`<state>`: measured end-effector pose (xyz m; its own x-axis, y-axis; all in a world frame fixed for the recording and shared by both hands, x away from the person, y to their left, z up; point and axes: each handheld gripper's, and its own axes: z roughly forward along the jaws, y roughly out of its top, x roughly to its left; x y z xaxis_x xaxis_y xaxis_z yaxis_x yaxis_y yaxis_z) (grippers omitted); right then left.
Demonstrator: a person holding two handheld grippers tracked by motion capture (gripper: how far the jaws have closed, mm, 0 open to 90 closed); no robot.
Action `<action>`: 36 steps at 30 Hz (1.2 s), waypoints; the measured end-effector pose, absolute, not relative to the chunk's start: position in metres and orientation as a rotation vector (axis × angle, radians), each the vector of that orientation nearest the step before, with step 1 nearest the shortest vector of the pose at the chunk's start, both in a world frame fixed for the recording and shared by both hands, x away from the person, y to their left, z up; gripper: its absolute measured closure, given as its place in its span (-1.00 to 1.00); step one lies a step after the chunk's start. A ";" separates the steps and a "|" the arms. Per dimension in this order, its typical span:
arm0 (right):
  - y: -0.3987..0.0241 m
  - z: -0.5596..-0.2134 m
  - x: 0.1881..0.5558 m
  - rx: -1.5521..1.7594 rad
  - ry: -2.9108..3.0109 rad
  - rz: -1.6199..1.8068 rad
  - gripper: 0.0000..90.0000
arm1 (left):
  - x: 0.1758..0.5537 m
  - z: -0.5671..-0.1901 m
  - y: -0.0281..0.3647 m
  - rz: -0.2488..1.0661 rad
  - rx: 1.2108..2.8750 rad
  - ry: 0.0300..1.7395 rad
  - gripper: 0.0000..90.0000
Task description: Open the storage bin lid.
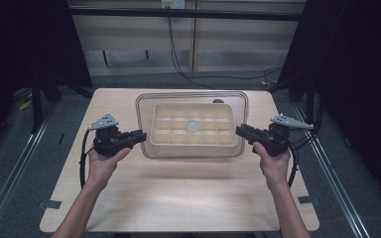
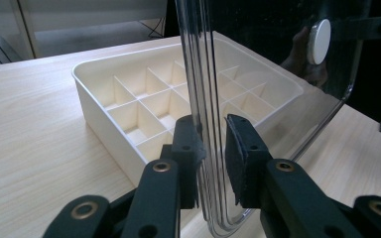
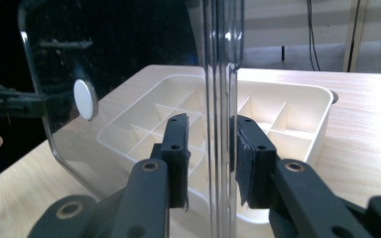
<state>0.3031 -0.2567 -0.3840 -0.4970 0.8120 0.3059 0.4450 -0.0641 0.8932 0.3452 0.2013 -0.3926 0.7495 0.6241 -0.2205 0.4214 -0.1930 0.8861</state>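
A clear plastic lid (image 1: 193, 96) with a white round knob (image 1: 192, 127) at its middle hangs just above a cream tray (image 1: 161, 139) divided into several compartments. My left gripper (image 1: 141, 135) is shut on the lid's left edge and my right gripper (image 1: 240, 131) on its right edge. In the left gripper view the lid's rim (image 2: 198, 59) runs between the pads of the left gripper (image 2: 213, 134), with the tray (image 2: 99, 99) behind and the knob (image 2: 320, 34) farther along. The right gripper view shows the right gripper (image 3: 211, 136) clamped on the lid (image 3: 221, 49), beside the knob (image 3: 85, 99) and the tray (image 3: 322, 114).
The tray stands at the middle of a light wooden table (image 1: 178, 193). A small dark round thing (image 1: 218, 101) lies just behind the tray. Metal rails (image 1: 10, 173) run along the floor on both sides, and a black cable (image 1: 178, 64) trails behind the table.
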 end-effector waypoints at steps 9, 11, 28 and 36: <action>-0.248 -0.374 0.293 1.303 1.926 1.562 0.55 | 0.333 -0.385 0.210 0.261 1.812 0.811 0.69; -0.248 -0.378 0.291 1.327 1.935 1.584 0.56 | 0.332 -0.387 0.211 0.242 1.807 0.820 0.68; -0.250 -0.381 0.267 1.351 1.984 1.566 0.59 | 0.309 -0.394 0.209 0.238 1.861 0.828 0.67; -0.248 -0.386 0.253 1.357 1.999 1.554 0.58 | 0.292 -0.399 0.208 0.251 1.896 0.840 0.67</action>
